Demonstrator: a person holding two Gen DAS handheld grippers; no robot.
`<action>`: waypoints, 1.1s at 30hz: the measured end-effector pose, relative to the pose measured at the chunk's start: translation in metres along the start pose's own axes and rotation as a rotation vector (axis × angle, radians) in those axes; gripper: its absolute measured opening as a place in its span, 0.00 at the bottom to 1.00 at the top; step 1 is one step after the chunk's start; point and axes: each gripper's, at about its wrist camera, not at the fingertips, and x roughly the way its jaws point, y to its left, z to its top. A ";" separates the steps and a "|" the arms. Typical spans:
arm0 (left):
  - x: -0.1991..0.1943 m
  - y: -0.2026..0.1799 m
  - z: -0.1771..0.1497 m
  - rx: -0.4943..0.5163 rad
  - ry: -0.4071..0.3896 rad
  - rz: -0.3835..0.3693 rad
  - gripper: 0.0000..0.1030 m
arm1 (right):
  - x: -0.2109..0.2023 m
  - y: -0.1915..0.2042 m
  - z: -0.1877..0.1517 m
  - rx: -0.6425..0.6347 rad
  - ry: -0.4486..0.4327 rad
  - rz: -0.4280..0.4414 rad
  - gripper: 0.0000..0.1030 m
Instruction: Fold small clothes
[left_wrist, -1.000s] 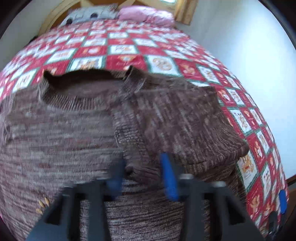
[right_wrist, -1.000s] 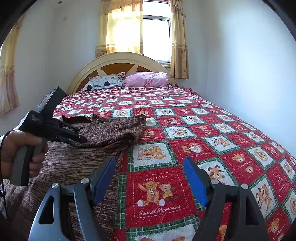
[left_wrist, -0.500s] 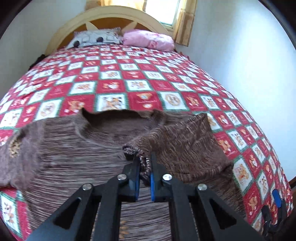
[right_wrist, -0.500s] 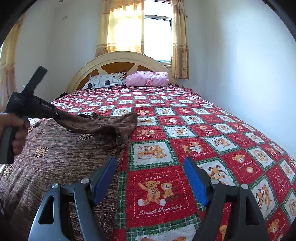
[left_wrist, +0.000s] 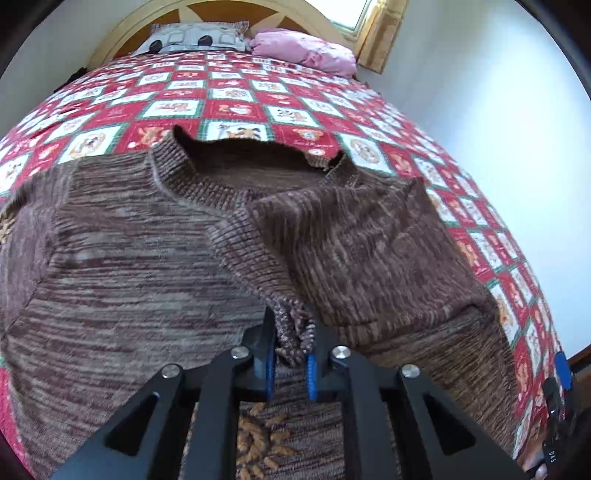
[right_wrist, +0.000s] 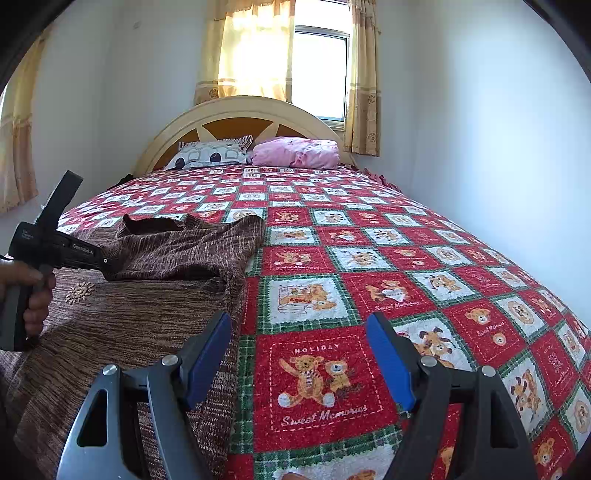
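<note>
While left tool (left_wrist: 290, 354) pinches cuff (left_wrist: 293, 332) (as before), sleeve (left_wrist: 354, 251) lowered onto sweater (left_wrist: 122, 266)

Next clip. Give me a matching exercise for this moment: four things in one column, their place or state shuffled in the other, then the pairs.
Things
1. left gripper
2. right gripper
3. pink pillow
4. sweater sleeve

Places or states
A. at the headboard, beside the grey patterned pillow
B. open, above the bedspread
C. folded inward across the sweater's body
D. shut on the sleeve's cuff

Pairs: 1-D, 2-B, 3-A, 4-C
</note>
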 end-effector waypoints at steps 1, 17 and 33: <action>-0.006 -0.002 0.002 0.008 -0.033 0.009 0.09 | 0.001 0.000 0.000 0.000 0.004 0.000 0.74; -0.009 0.022 -0.003 -0.078 0.056 -0.017 0.30 | 0.002 0.001 -0.001 -0.002 0.012 -0.004 0.74; 0.011 0.053 0.041 -0.266 0.040 -0.242 0.03 | 0.003 0.011 -0.003 -0.045 0.027 -0.021 0.74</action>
